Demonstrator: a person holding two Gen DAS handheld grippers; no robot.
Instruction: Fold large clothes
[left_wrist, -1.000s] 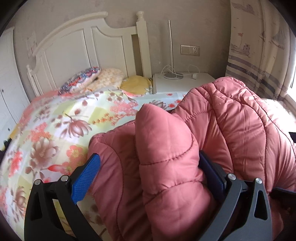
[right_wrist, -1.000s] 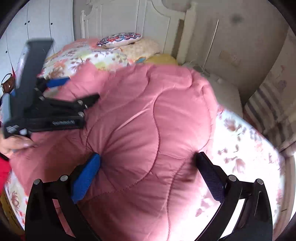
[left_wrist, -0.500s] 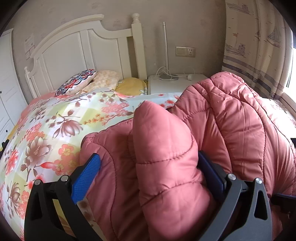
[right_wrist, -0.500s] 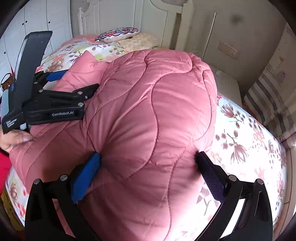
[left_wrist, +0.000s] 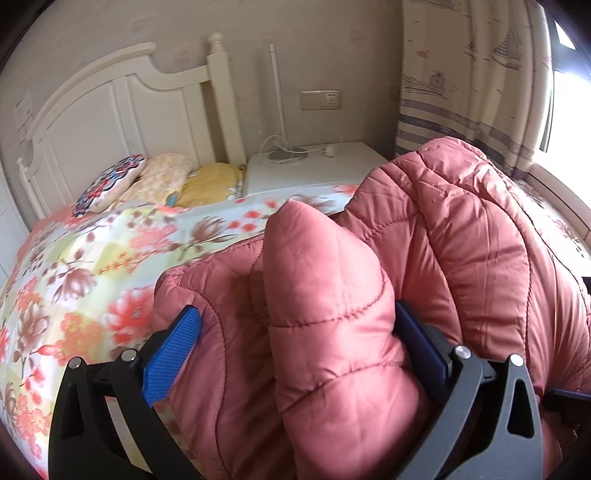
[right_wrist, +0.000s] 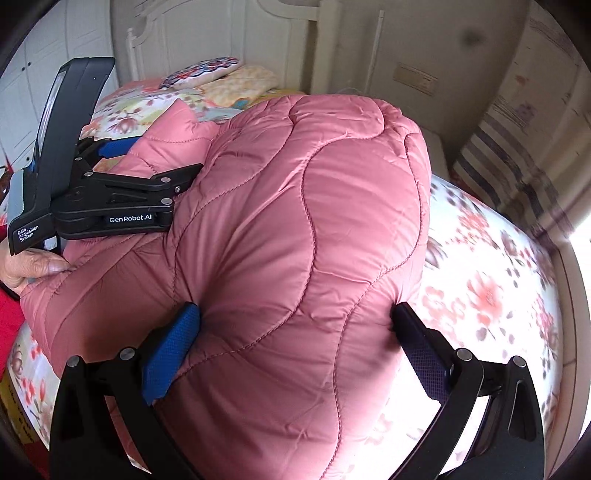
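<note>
A large pink quilted puffer jacket (left_wrist: 443, 251) is bunched up over the floral bedspread (left_wrist: 92, 258). My left gripper (left_wrist: 295, 325) has its blue pads wide apart, pressed against a thick fold of the jacket. My right gripper (right_wrist: 295, 321) likewise clamps a big padded bulge of the jacket (right_wrist: 295, 221), jaws wide around it. The left gripper (right_wrist: 110, 199) also shows in the right wrist view at the left, held by a hand, its fingers buried in the jacket.
A white headboard (left_wrist: 110, 122) stands at the back with pillows (left_wrist: 155, 181) below it. A white nightstand (left_wrist: 314, 166) with a lamp and cable sits beside the bed. A striped curtain (left_wrist: 472, 92) hangs at the right by the window.
Both grippers have lifted and carried the jacket a little toward the headboard and right. The jacket bulge has risen in the right wrist view. The grips have not changed.
</note>
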